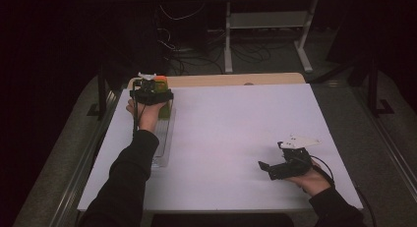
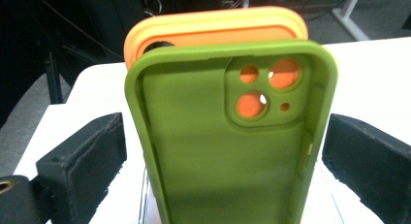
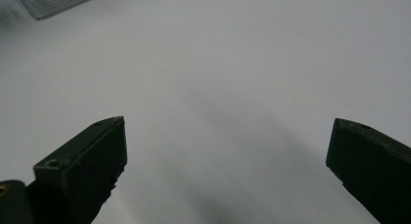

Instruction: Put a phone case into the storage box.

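Green phone case (image 2: 228, 141) stands upright, just let go.
Left hand-held gripper (image 2: 228, 156) spread apart, right hand-held gripper (image 3: 228, 151) likewise; brushing could topple it against the orange case (image 2: 213, 27).

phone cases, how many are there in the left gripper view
2. A green case stands upright between the open left gripper's jaws, clear of both pads. An orange case stands right behind it. More could be hidden behind these.

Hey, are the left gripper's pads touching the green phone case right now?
Apart. In the left gripper view, the green case stands between the open left gripper, with bright table showing as a gap between each pad and the case's edges.
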`<state>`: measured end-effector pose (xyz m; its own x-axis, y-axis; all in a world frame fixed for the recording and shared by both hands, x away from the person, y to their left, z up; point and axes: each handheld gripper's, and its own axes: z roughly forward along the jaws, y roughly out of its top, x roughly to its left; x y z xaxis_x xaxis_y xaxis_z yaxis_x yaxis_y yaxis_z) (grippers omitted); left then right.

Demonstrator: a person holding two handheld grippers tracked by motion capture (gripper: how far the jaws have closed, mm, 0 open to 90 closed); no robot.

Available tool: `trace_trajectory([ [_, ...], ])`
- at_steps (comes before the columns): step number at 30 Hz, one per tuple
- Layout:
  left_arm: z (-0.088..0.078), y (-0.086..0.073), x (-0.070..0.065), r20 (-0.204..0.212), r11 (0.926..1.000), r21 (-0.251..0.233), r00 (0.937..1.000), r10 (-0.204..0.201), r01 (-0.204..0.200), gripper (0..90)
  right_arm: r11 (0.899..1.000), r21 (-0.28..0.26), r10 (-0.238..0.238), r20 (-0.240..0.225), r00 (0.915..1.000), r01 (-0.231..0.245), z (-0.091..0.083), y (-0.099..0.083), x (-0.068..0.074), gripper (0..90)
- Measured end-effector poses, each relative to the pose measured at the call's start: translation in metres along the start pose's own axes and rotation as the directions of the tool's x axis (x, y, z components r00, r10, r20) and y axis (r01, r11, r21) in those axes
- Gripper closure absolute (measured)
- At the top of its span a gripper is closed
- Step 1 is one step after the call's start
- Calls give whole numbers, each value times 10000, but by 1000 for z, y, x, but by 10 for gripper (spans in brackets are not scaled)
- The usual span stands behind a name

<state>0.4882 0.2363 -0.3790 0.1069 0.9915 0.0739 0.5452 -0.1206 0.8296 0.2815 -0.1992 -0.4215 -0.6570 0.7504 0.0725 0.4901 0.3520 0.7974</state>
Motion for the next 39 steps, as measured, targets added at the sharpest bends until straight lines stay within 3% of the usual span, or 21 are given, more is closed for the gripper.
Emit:
trace_trajectory([
  [8, -2, 0, 5, 484, 9996, 136, 9985, 244, -251, 0, 10000, 5, 7, 0, 10000, -7, 0, 0, 0, 1],
  [15, -13, 3, 15, 1237, 9971, 348, 9903, 632, -680, 0, 10000, -32, 20, 17, 10000, -20, -1, 0, 0, 1],
  [22, -27, 6, 26, 1618, 9952, 178, 9825, 918, -959, 0, 10000, -34, -9, -127, 9999, 9, 0, 0, -1, 0],
  [25, -34, 9, 31, 1881, 9925, 98, 9750, 1181, -1221, 0, 9998, -151, -142, -265, 9995, 138, 0, 0, -1, 0],
  [27, -39, 9, 33, 2181, 9920, 45, 9682, 1223, -1264, 0, 9997, -173, -192, -319, 9993, 186, 1, 0, -1, 0],
  [29, -44, 10, 36, 2343, 9876, 17, 9602, 1521, -1568, 0, 9996, -181, -218, -321, 9992, 212, 1, 0, -1, 0],
  [35, -54, 10, 41, 2825, 9865, -213, 9455, 1619, -1626, 0, 9997, -118, -204, -378, 9991, 200, 2, 0, -1, 0],
  [39, -59, 9, 41, 3262, 9854, -384, 9300, 1693, -1659, 0, 9994, -131, -319, -367, 9988, 315, 3, 0, -1, 0],
])
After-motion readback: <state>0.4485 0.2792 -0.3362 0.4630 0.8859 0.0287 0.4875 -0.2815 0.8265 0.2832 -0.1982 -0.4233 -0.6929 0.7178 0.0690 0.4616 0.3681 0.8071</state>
